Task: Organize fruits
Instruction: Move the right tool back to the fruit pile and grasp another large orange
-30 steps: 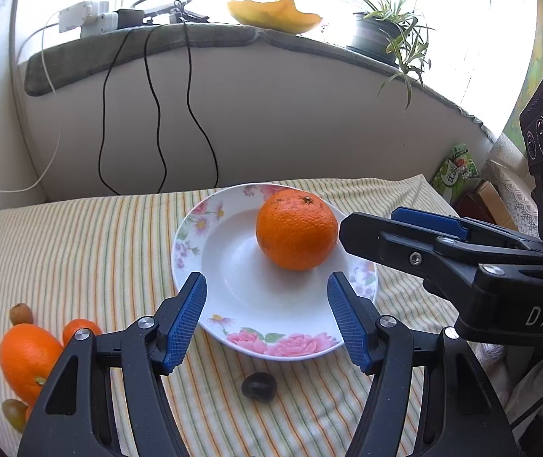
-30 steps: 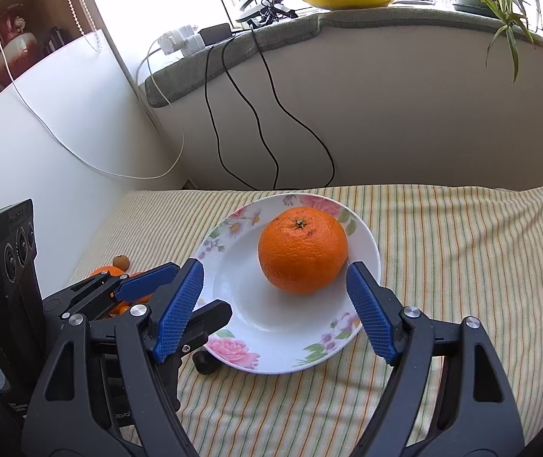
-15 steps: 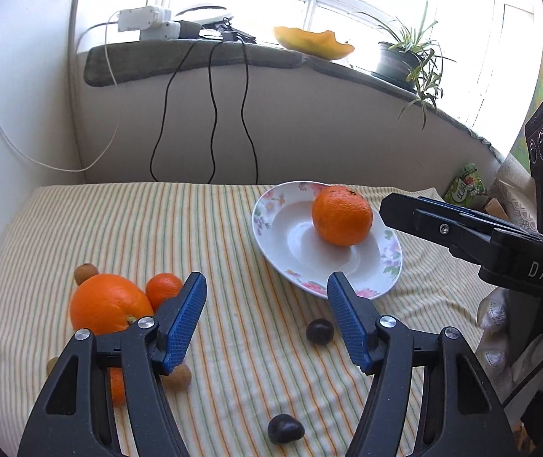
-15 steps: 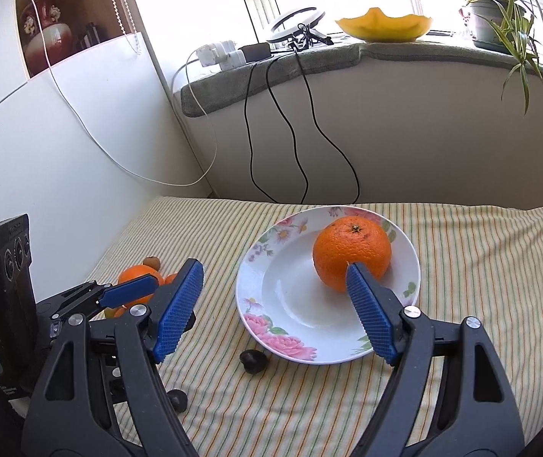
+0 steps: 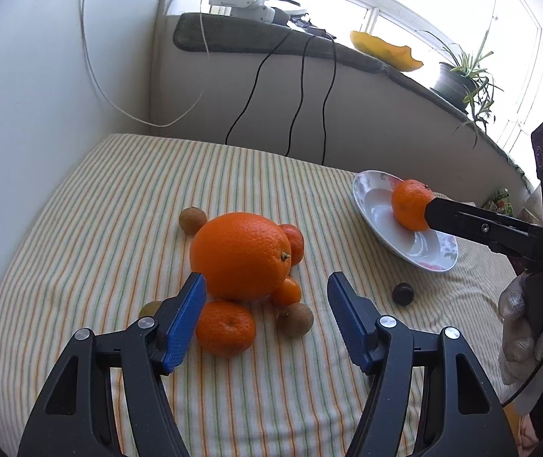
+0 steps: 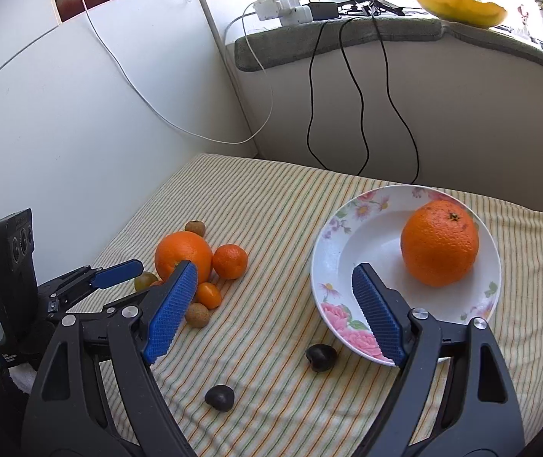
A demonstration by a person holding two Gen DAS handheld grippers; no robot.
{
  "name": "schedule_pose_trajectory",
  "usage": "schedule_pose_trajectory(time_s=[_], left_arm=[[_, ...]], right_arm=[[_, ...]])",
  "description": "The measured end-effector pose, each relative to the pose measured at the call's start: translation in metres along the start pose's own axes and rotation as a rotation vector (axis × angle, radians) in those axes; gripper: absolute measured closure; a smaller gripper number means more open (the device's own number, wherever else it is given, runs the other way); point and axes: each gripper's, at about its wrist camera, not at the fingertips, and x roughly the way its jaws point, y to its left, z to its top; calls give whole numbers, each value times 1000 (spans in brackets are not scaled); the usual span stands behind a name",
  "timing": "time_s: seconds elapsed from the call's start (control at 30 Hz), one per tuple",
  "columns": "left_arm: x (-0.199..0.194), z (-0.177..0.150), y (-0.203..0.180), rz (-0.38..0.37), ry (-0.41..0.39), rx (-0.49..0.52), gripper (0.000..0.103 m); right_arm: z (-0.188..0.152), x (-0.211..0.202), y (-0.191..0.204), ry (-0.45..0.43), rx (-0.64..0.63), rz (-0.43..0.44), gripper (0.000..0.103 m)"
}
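Both grippers spread wide, holding nothing. Left gripper [image 5: 265,291] hovers near the big orange [image 5: 240,256] in the fruit pile left of the plate [image 6: 332,255]; right gripper [image 6: 275,308] hovers near the plate, second orange [image 6: 439,243] sitting on it.

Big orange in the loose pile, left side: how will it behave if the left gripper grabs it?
The big orange is round, so it probably rolls if nudged off-centre. It nearly fills the open left gripper, so expect little margin. It touches the small tangerine and kumquat; lifting it likely disturbs them.
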Motion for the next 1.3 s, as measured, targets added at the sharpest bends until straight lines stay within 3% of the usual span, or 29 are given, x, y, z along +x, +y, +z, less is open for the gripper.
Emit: schedule_pose_trajectory(time_s=[0.43,0.63,1.0,1.3], left_arm=[[16,-4,26,-42,40,-96,37],[20,-1,31,-52,44,-109,37],[28,6,36,-102,53,-143,37],[31,9,39,-118,64,-148,35]], right_arm=[[16,58,34,140,22,188,17],[27,86,49,204,17,258,29],[35,120,65,274,-4,268,37],[33,137,70,326,-8,237,37]])
